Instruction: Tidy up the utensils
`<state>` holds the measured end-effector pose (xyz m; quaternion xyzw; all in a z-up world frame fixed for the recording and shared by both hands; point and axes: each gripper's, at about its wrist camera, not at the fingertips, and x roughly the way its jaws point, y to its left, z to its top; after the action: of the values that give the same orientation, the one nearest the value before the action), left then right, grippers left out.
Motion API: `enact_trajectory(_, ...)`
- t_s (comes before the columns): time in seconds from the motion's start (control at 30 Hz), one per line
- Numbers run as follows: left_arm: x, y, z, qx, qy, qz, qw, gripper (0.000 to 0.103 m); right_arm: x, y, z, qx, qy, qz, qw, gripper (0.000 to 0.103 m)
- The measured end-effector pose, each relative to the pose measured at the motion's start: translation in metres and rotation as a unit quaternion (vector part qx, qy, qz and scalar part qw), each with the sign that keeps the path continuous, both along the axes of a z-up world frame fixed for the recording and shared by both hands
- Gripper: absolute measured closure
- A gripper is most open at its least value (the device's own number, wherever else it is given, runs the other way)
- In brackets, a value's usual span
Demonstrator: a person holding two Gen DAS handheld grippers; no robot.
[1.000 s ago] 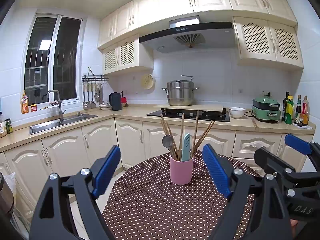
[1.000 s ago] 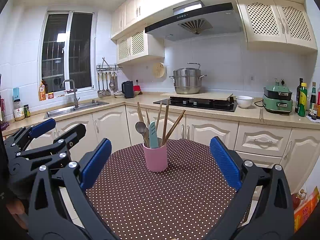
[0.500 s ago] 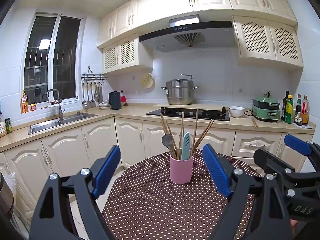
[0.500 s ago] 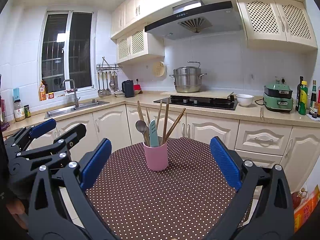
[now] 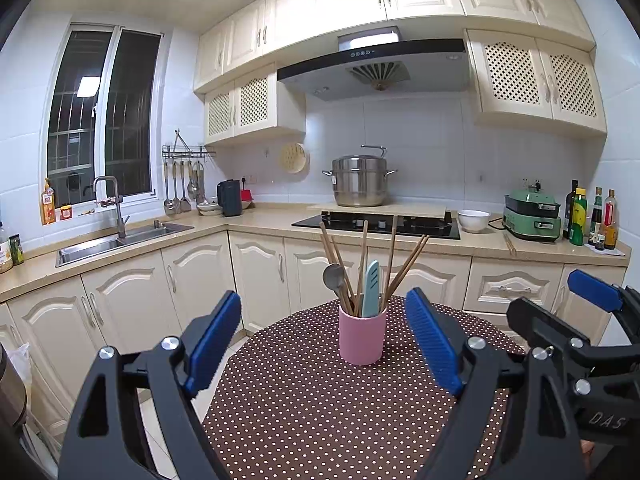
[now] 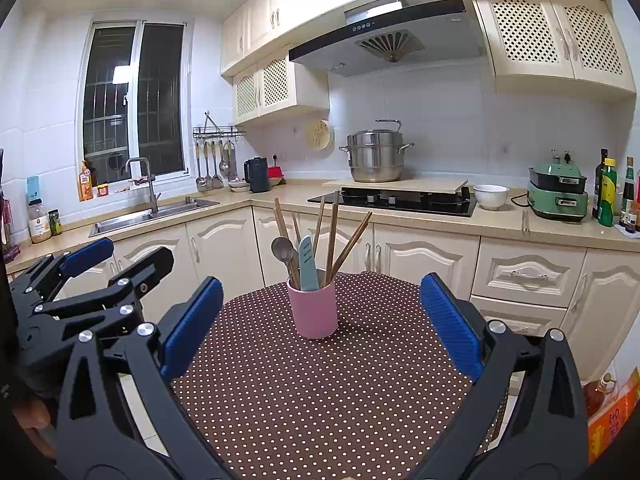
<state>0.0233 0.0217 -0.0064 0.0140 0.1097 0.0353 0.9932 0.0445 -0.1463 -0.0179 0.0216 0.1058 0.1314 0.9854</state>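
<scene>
Over the near edge of the round table [image 5: 304, 420], the left gripper [image 5: 324, 340] hangs with its blue pads spread wide, grasping nothing. Just beside it the right gripper [image 6: 320, 320] is likewise released and empty. Between both pairs of fingers, farther out on the brown polka-dot cloth, the pink cup [image 5: 362, 335] stands upright. It holds wooden chopsticks [image 5: 406, 266], a metal spoon [image 5: 334, 277] and a pale teal utensil [image 5: 371, 289], all leaning in it. Beyond the table runs the counter [image 5: 260, 222], with a sink [image 5: 116, 240] on the left and a steel pot [image 5: 359, 180] at the stove.
</scene>
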Motion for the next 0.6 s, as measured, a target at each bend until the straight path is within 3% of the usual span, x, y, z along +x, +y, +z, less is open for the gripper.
enact_trajectory(0.6,0.0034,0.0012,-0.0027,0.001,0.002,0.001,1.0,0.02,0.0004,0.0018,-0.0026,0.001,0.003,0.001,1.0,0.006)
